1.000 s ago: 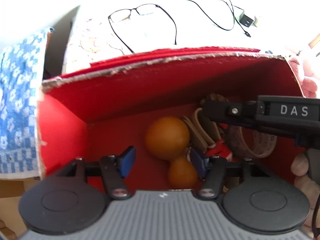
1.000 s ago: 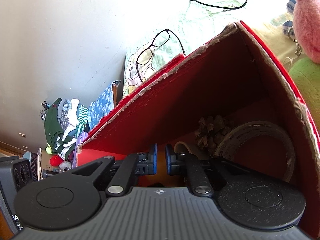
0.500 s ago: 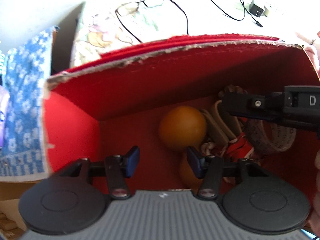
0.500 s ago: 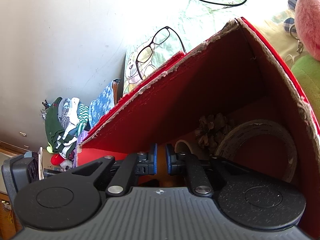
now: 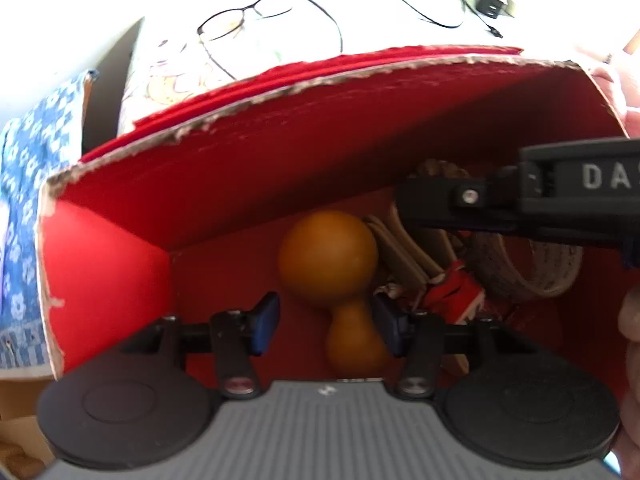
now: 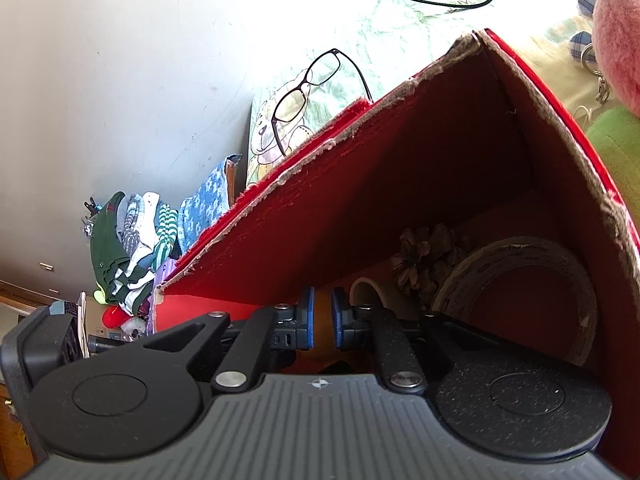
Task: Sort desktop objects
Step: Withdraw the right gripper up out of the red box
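Left tongs gape apart over the orange gourd inside the red box; right tongs are nearly together, empty.

red box: open, fills frame centre | orange gourd: centre floor, lying | tape roll: lower right, on edge | pine cone: behind tape

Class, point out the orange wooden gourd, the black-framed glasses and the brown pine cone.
Orange wooden gourd (image 5: 328, 258), left wrist view, its larger bulb.
Black-framed glasses (image 5: 224, 26), left wrist view, one lens.
Brown pine cone (image 6: 428, 256), right wrist view, its scales.
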`<state>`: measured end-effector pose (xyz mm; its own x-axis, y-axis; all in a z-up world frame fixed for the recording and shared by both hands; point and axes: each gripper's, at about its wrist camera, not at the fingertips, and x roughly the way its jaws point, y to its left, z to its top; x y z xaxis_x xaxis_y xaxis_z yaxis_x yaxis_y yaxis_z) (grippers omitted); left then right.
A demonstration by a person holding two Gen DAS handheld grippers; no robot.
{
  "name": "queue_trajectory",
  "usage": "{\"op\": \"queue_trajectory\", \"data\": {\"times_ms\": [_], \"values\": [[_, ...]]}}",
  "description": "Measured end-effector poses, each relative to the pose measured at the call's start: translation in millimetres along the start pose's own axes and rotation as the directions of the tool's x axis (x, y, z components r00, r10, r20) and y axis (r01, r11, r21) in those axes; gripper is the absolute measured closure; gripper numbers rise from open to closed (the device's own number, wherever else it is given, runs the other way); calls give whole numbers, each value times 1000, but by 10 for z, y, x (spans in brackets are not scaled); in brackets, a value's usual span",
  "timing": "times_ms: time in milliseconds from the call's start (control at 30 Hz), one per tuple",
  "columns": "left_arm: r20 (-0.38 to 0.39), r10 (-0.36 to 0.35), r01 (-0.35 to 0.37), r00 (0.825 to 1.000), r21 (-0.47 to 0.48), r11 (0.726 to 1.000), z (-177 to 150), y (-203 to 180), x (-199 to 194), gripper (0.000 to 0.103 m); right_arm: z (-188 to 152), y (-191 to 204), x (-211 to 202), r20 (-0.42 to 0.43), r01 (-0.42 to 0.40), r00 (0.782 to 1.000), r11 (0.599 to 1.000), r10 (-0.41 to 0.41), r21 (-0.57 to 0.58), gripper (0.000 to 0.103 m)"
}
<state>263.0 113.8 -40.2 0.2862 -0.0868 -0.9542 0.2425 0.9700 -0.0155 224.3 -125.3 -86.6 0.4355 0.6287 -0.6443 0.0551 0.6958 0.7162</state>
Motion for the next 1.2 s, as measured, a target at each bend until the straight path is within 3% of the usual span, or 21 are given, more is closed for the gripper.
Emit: {"op": "queue_trajectory", "data": {"times_ms": [533, 800, 1033, 1133, 1200], "values": [[160, 53, -63, 986, 58, 996, -97, -75, -211, 40, -40, 57, -39, 37, 49, 998, 998, -48, -27, 87], [183, 89, -100, 979, 50, 994, -97, -98, -254, 40, -63, 112, -34, 63, 78, 995, 995, -75, -59, 87], [242, 134, -156, 961, 71, 985, -153, -174, -293, 44, -105, 168, -99, 134, 81, 989, 992, -68, -94, 87], [293, 168, -196, 941, 68, 978, -230, -229, -425, 47, -161, 253, -205, 191, 134, 977, 975, -100, -176, 86], [309, 157, -175, 938, 29, 984, -272, -244, -545, 47, -182, 258, -286, 210, 145, 973, 966, -99, -215, 86]]}}
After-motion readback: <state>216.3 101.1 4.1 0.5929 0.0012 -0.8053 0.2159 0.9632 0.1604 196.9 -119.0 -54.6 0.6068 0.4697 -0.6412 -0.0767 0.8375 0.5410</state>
